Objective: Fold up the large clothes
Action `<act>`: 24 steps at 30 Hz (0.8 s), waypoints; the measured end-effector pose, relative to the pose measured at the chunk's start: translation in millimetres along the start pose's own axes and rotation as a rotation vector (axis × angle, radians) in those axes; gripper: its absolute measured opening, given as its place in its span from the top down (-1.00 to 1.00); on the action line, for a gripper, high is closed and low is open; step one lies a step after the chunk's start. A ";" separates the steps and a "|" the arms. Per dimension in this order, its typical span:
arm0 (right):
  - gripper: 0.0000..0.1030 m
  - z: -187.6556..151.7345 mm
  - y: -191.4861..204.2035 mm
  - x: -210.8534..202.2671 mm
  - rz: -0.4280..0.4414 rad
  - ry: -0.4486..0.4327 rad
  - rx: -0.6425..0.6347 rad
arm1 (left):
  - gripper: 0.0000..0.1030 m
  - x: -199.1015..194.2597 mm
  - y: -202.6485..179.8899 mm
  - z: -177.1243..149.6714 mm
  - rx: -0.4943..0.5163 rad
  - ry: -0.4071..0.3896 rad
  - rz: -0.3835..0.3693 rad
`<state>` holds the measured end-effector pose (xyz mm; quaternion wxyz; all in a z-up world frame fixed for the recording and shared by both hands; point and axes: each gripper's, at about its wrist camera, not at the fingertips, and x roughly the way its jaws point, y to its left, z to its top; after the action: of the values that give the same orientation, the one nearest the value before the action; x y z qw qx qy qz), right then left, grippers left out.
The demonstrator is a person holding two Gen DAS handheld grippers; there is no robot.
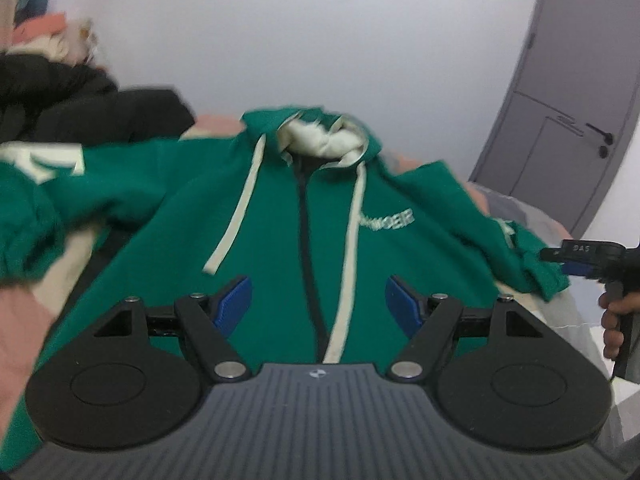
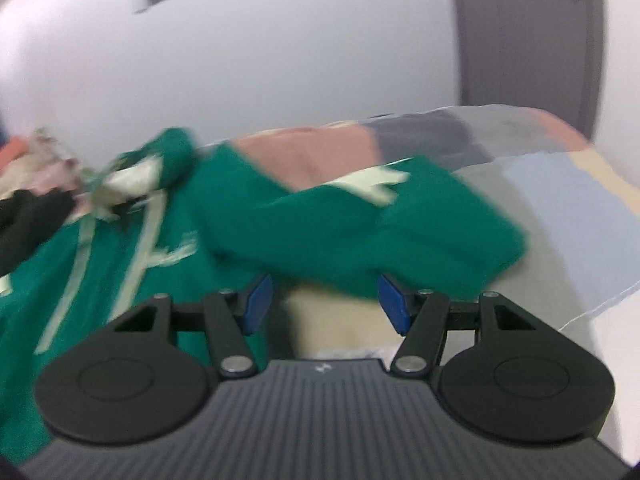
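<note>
Two hand-held grippers hover over a green zip-up hoodie (image 1: 280, 216) spread front-up across a bed (image 2: 560, 208) with a patchwork cover. The left gripper (image 1: 319, 300) sits above the hoodie's lower front, its blue pads (image 1: 234, 300) apart on either side of the dark zipper (image 1: 306, 240), nothing between them. The right gripper (image 2: 324, 300) is at the bed's right side, jaws apart and empty, just short of the folded-in sleeve (image 2: 360, 232). A pile of dark clothing (image 1: 80, 104) lies at the bed's far left corner.
</note>
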<state>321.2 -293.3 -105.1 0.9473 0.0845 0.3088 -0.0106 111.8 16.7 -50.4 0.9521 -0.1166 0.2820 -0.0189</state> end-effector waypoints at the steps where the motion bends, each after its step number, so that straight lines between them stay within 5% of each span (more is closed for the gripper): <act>1: -0.19 0.3 -4.2 7.2 -0.032 -0.010 -0.017 | -0.51 4.4 4.7 -2.0 -0.011 0.012 -0.007; 8: -0.18 -15.1 -23.9 66.2 -0.178 0.065 -0.122 | -0.52 32.5 28.6 -6.5 -0.074 0.038 -0.028; 12: -0.36 -19.3 -20.2 72.8 -0.288 -0.004 -0.260 | -0.52 40.8 35.3 -9.2 -0.076 0.060 -0.023; 19: -0.39 -21.4 -20.2 99.6 -0.359 -0.022 -0.408 | -0.52 41.6 41.1 -10.9 -0.088 0.051 -0.014; 22: -0.26 -14.6 -24.4 106.0 -0.346 -0.011 -0.372 | -0.52 39.7 41.9 -10.5 -0.100 0.046 -0.021; 24: 0.15 -9.4 -21.5 111.8 -0.367 0.012 -0.396 | -0.52 38.1 42.5 -10.1 -0.099 0.039 -0.023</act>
<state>404.6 -309.3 -181.5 0.9258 -0.1598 0.3205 -0.1208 137.1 51.9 -88.8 0.9392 -0.1662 0.2998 -0.0181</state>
